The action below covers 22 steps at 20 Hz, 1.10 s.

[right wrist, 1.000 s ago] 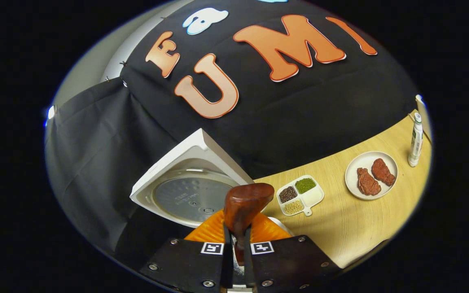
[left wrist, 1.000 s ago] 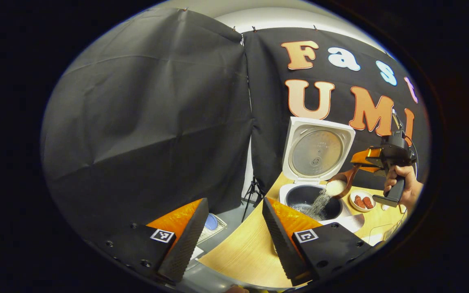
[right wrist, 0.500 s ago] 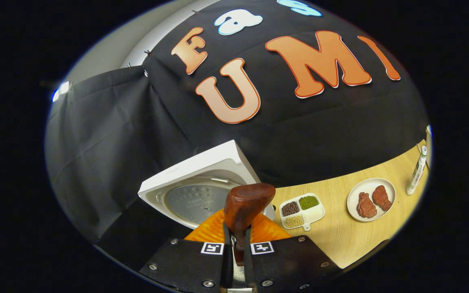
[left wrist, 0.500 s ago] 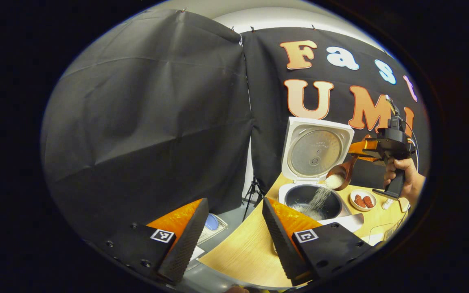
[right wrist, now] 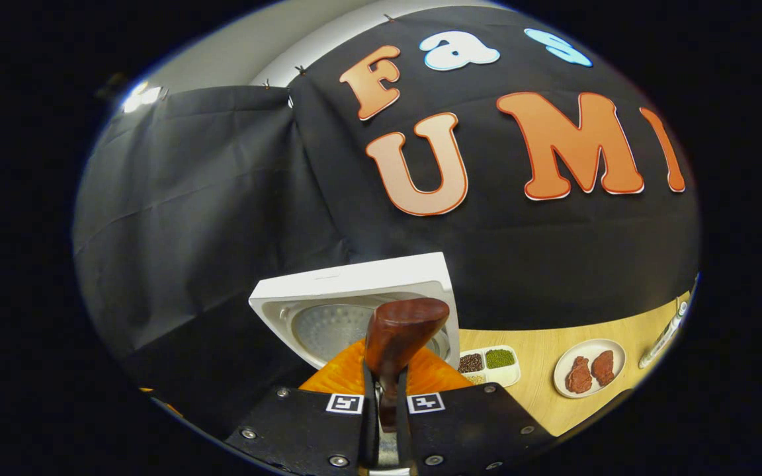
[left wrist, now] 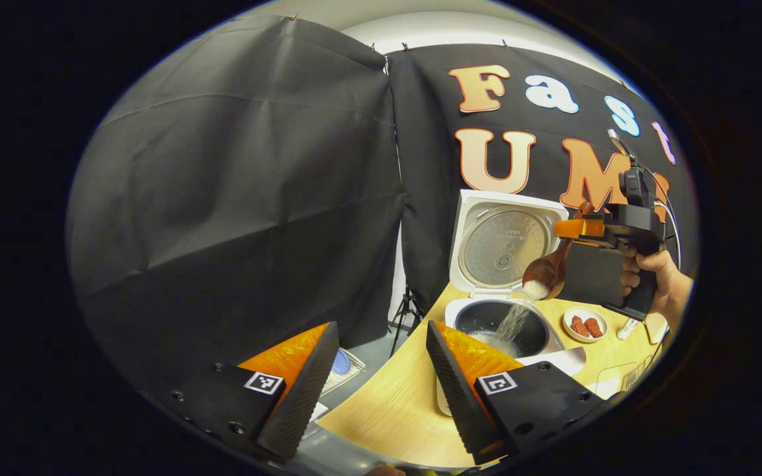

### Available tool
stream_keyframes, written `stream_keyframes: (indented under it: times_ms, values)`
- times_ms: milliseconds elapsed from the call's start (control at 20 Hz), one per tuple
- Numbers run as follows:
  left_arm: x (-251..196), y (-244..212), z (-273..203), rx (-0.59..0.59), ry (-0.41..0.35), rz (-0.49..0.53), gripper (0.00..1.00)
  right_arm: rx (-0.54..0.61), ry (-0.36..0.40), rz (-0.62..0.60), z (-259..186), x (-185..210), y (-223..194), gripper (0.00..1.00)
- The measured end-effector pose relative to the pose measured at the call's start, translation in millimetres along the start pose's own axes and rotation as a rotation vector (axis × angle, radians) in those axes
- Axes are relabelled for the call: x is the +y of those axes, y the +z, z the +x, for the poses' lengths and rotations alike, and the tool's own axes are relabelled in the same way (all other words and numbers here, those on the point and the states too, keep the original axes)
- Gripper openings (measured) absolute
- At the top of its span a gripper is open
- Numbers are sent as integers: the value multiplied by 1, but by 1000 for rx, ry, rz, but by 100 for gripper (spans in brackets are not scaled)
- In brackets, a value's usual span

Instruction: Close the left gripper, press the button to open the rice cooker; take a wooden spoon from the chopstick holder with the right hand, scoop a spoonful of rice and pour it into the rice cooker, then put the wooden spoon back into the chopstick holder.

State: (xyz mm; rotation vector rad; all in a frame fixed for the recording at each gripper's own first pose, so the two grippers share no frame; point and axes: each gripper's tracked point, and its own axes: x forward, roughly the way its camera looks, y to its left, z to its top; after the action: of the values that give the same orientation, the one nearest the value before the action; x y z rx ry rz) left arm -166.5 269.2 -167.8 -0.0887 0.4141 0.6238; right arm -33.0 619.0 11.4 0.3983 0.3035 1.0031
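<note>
At the near left edge of the wooden surface point(left wrist: 394, 410), the left tool point(left wrist: 381, 377) is held with its fingers spread wide apart and nothing between them. Farther right, the rice cooker point(left wrist: 497, 317) is seen with its lid point(left wrist: 503, 241) raised upright and the dark inner pot exposed. Above the pot, the wooden spoon point(left wrist: 546, 268) is tilted bowl-down, and rice point(left wrist: 513, 320) is seen streaming from it into the pot. The spoon handle point(right wrist: 394, 344) is pinched between the pressed-together fingers of the right tool point(right wrist: 386, 403), gripped by a hand point(left wrist: 652, 281). Beyond, a divided dish of beans point(right wrist: 490, 365) and a plate of meat point(right wrist: 589, 375) are set on the surface.
</note>
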Motion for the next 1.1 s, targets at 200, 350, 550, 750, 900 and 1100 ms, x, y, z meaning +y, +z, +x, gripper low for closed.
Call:
stream_keyframes:
  times_ms: [200, 350, 550, 750, 900, 1100]
  values:
    - [4, -5, 1, 9, 7, -9, 92, -30, 15, -117, -3, 13, 8, 10]
    - [3, -6, 1, 12, 9, -12, 92, -32, 4, -224, -4, 17, 2, 10]
    - [4, -7, 1, 8, 12, -7, 92, -57, 37, -291, -8, 31, 4, 10]
    - [10, -8, -1, 2, 39, 21, 92, -102, 59, -399, -17, 45, 13, 10]
    - [6, -6, -2, -8, 37, 38, 92, -130, 73, -466, -26, 52, 14, 10]
    - [-3, -2, -5, -25, 27, 52, 92, -113, 85, -398, -37, 46, 12, 10]
